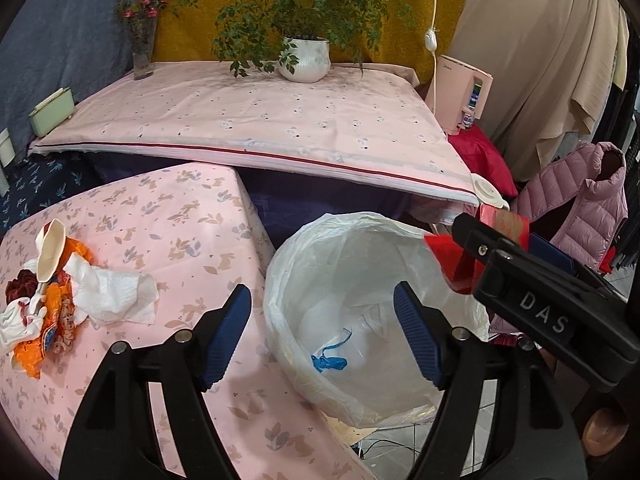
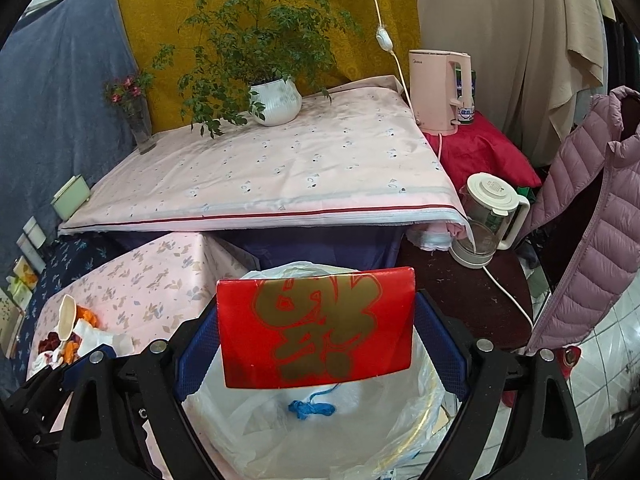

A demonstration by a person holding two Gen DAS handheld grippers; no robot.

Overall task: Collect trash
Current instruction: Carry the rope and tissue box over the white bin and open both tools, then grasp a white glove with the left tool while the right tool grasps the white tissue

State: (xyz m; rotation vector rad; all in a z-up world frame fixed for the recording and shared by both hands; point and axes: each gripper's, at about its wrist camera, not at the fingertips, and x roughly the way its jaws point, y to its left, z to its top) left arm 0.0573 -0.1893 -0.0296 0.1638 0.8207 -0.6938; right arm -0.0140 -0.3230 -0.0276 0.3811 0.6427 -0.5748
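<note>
Trash remains at the frame's left edge: tissue [image 1: 112, 296] and orange wrappers [image 1: 60, 312] on the pink table [image 1: 180, 216]. The left gripper [image 1: 324, 336] gapes empty above the lined bin [image 1: 360, 240]. The right gripper [image 2: 320, 344] clamps a red card [image 2: 316, 324] over the bin; released askew, it could catch the rim and slide outside.

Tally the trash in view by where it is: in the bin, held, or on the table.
In the bin: 1, blue scrap
Held over it: 1, red box, in the right hand-held gripper
On the table: 1 pile
Total: 3
</note>
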